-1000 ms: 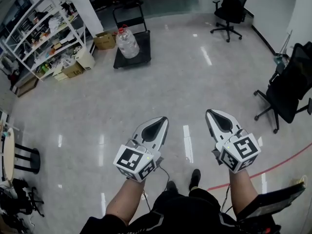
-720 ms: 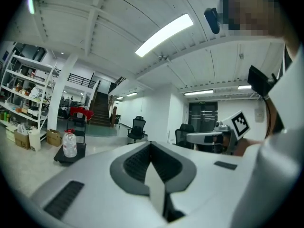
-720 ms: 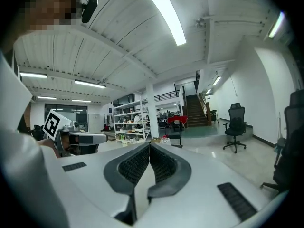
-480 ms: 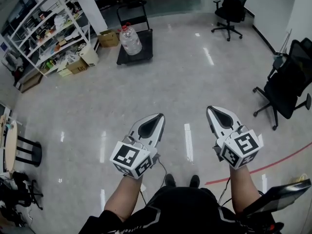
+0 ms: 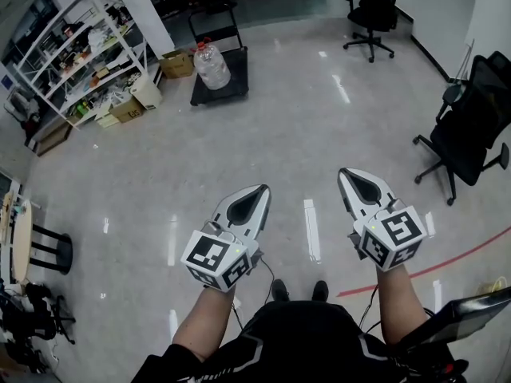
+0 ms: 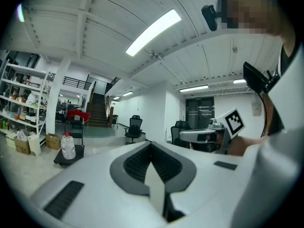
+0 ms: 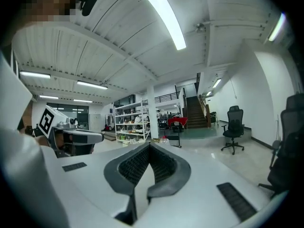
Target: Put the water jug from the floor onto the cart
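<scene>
Compared with a second earlier, the person's feet are now standing side by side rather than one ahead of the other, and both grippers are sitting slightly higher in the head view, while the water jug [image 5: 212,65] is keeping its place. It is resting on the black deck of the cart [image 5: 233,92], far ahead of both grippers and a little left of the left gripper [image 5: 257,194]. That one and the right gripper [image 5: 350,179] are holding their jaws pressed together with nothing between them. The jug is standing upright, long axis vertical, red cap pointing up. The placing is looking finished, with seemingly nothing remaining to be done.
</scene>
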{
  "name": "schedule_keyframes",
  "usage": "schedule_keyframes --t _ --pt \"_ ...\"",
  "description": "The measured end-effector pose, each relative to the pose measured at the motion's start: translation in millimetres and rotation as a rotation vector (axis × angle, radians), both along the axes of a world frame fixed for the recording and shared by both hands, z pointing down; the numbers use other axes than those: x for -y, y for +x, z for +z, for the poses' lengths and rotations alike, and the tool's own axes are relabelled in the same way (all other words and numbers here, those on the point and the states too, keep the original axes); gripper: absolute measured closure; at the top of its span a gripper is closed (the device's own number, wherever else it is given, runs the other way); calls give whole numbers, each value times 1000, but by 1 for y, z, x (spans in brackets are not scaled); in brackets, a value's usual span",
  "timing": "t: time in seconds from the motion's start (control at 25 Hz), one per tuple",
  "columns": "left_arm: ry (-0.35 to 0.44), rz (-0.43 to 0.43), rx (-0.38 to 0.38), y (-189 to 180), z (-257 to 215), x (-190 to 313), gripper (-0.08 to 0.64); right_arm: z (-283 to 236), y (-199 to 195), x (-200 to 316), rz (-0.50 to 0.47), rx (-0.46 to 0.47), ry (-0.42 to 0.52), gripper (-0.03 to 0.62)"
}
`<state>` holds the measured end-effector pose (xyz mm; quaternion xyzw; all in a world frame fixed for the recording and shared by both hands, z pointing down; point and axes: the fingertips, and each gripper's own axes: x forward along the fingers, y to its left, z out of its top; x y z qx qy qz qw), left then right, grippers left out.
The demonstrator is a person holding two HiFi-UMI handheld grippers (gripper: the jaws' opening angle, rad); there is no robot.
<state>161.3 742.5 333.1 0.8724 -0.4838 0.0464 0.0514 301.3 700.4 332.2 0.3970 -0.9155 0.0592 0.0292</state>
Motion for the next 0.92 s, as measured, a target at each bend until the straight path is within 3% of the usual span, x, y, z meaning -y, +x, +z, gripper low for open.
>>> schedule_keyframes --t 0.92 --pt "-6 -13 -10 -12 6 4 558 -1 -5 0 12 -12 18 589"
